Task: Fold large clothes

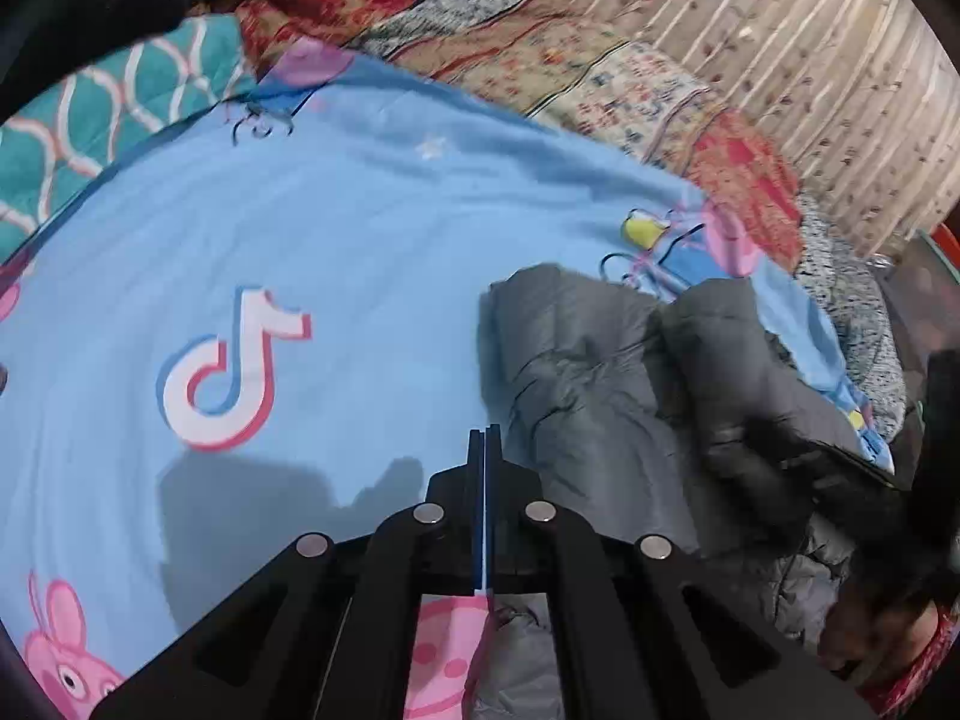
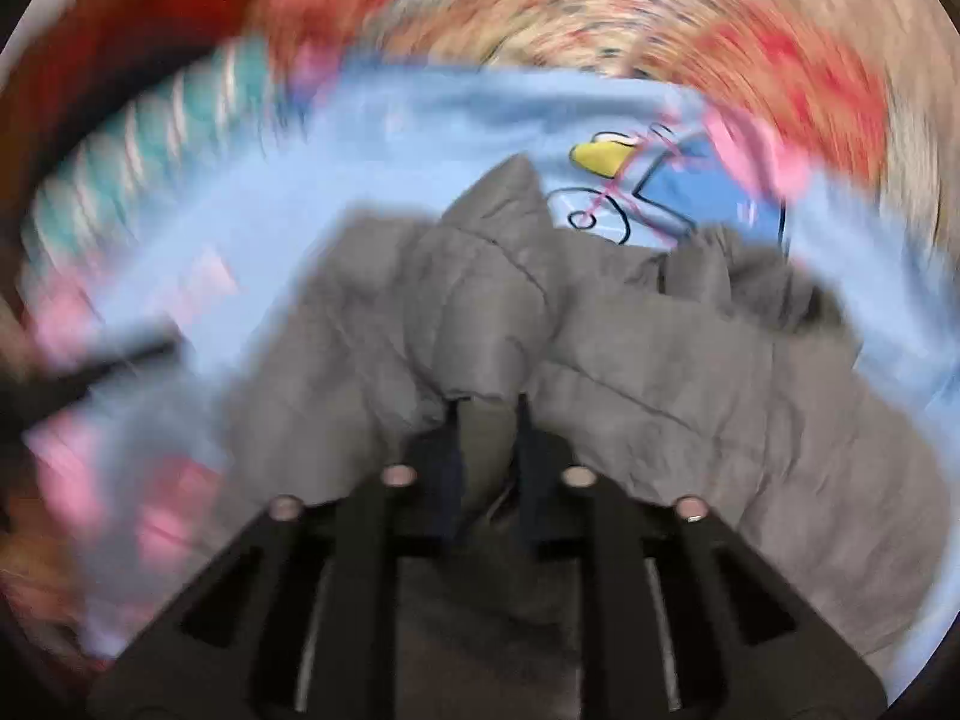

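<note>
While bedsheet (image 1: 360, 228) bears jacket (image 2: 660, 348), right gripper (image 2: 489, 408) pinching it

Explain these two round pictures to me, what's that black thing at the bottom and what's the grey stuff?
Each picture comes from a wide-angle camera mounted on a hand-held gripper, looking forward along its two black fingers. One picture belongs to the left gripper: its jaws are shut with nothing between them, above a blue cartoon bedsheet. The other, blurred by motion, belongs to the right gripper, its fingers pinching a fold of a grey padded jacket that lies crumpled on the sheet. Patterned blankets are heaped behind, with a curtain beyond.
</note>
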`<act>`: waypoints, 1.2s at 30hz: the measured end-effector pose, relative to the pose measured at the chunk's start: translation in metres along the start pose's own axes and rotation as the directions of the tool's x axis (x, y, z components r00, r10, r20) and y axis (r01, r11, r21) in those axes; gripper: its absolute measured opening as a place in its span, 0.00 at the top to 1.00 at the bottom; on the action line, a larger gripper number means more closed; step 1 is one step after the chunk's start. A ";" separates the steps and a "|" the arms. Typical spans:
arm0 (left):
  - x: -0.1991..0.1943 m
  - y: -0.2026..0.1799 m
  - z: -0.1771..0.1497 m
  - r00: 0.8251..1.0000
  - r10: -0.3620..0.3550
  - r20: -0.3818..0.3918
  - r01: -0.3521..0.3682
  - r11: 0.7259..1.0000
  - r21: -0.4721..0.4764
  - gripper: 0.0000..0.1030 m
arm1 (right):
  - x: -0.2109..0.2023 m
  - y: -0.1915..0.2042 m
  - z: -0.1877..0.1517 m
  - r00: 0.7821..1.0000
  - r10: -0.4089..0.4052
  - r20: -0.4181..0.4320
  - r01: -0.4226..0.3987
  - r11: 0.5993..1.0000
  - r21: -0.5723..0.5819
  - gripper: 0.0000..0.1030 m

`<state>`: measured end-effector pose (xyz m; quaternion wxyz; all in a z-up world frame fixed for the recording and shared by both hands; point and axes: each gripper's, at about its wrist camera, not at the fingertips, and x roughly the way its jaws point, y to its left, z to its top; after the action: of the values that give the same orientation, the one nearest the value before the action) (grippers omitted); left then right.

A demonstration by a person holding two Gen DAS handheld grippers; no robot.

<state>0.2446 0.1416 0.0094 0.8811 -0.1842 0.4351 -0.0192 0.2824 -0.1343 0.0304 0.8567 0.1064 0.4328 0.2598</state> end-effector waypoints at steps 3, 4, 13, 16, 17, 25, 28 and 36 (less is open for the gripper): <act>0.000 -0.005 0.004 0.999 -0.046 0.016 0.046 0.999 0.009 1.00 | -0.041 -0.049 -0.016 0.918 0.355 0.174 -0.388 0.895 0.221 0.90; 0.001 -0.008 0.005 0.998 -0.054 0.018 0.053 0.998 0.012 1.00 | -0.037 -0.059 -0.021 0.922 0.356 0.152 -0.384 0.888 0.254 0.90; 0.012 -0.041 0.005 0.996 -0.091 -0.003 0.091 0.994 0.057 1.00 | 0.016 -0.044 -0.023 0.994 0.086 -0.064 -0.075 0.985 0.153 0.41; 0.017 -0.058 0.012 0.995 -0.098 -0.005 0.098 0.990 0.103 1.00 | 0.003 -0.032 -0.020 0.997 0.068 -0.046 -0.064 0.994 0.085 0.40; 0.022 -0.067 0.016 0.993 -0.114 -0.013 0.115 0.985 0.128 1.00 | -0.003 -0.034 -0.019 0.997 0.059 -0.040 -0.056 0.995 0.077 0.40; 0.077 -0.103 0.013 0.957 -0.208 -0.201 0.235 0.964 0.121 1.00 | -0.063 -0.100 -0.024 0.989 -0.133 0.071 0.120 0.980 0.160 0.40; 0.075 -0.119 0.000 0.952 -0.230 -0.203 0.266 0.948 0.176 1.00 | -0.071 -0.134 -0.025 0.979 -0.190 0.072 0.168 0.956 0.241 0.40; 0.073 -0.126 -0.007 0.990 -0.096 -0.101 0.118 0.964 0.238 1.00 | -0.056 -0.198 -0.026 0.929 -0.369 0.021 0.339 0.873 0.349 0.41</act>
<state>0.3007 0.0076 -0.0066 0.8745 -0.0968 0.4577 -0.1280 0.3041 -0.3322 -0.0272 0.8763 0.1827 0.4455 0.0149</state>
